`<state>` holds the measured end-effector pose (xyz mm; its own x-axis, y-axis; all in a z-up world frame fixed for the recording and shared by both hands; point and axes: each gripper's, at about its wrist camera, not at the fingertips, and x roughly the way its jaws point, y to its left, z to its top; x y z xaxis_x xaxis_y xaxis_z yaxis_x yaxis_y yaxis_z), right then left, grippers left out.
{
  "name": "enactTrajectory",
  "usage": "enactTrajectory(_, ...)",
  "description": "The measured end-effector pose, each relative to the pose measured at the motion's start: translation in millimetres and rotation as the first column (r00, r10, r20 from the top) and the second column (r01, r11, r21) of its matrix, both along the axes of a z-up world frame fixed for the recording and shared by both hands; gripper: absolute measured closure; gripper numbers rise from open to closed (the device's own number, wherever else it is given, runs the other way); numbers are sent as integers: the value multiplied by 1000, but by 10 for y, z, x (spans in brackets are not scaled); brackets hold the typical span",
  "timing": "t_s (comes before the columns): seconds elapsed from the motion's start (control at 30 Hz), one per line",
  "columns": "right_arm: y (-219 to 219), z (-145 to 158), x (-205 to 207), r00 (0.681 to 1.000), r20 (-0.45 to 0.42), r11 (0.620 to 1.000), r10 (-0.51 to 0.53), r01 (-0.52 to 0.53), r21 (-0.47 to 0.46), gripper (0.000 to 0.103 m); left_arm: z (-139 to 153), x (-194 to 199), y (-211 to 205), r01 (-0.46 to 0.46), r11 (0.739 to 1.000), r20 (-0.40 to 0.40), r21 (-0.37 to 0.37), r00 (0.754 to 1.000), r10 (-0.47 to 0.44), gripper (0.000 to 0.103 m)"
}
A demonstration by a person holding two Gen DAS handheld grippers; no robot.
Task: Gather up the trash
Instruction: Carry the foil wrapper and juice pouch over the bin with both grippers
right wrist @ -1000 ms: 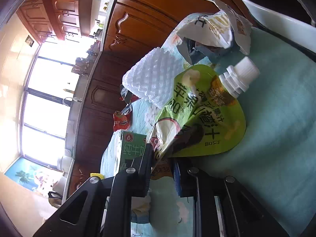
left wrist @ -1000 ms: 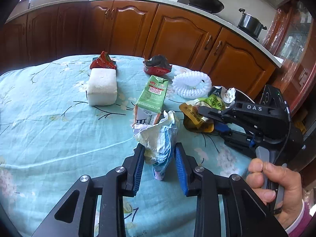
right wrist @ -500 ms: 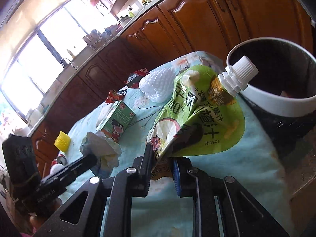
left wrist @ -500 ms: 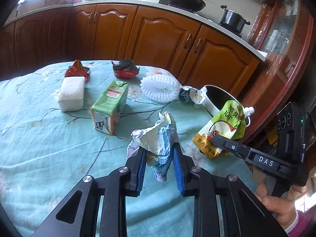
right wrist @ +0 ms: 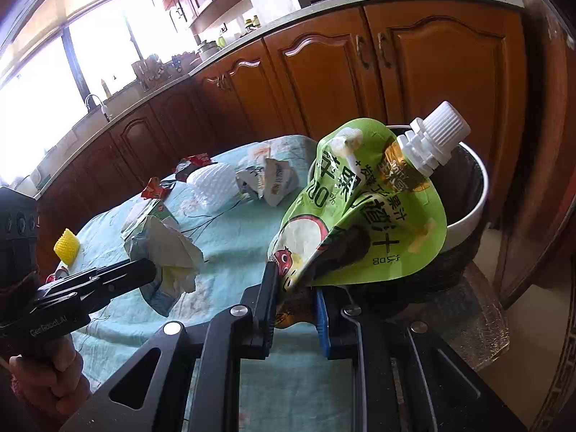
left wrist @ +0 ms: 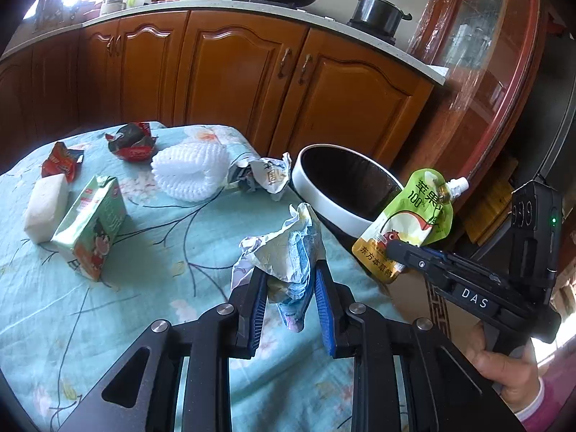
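trash in hand, two pieces. we hold one crumpled wrapper (left wrist: 288, 252), cream paper with blue-and-white plastic folds, clamped between our left tongs (left wrist: 291, 298) above the table (left wrist: 144, 324). we hold one green juice pouch (right wrist: 363, 216), creased, printed with an apple and chinese characters, white ribbed screw cap at its top corner, pinched by its lower edge in our right tongs (right wrist: 297, 309); it hangs in front of the bin (left wrist: 324, 198), a round white-rimmed container with a dark inside standing just off the table's far edge.

loose on the teal flowered cloth we count:
- one green drink carton (left wrist: 90, 230), lying on its side
- one white block (left wrist: 46, 208) beside it
- one white foam fruit net (left wrist: 190, 172)
- one crumpled white packet (left wrist: 266, 176) between the net and the bin
- two red snack wrappers (left wrist: 61, 162), both crushed
- one yellow foam piece (right wrist: 66, 250), seen only from the right wrist, near the table's edge
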<state>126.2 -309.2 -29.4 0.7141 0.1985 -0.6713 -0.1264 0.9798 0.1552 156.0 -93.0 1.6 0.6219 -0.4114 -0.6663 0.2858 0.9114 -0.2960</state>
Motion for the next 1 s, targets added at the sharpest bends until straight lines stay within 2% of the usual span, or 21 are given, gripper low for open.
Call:
enactTrajectory(0.63,-486,79,315,996,16,994,-92,92,-65,84,-83,611,-731,62,998,0,32,998,-62,79)
enactTrajectory(0.83,-486,164,443,997,30,991,-76,79,-107,85,-58,878,-897,73,997,-9,41,997,-72,79)
enactTrajectory(1.0,-579,219,540,998,20,994,-59,60,-91,85,-34,1064,-1011,81,995,2,55,997,-82,79)
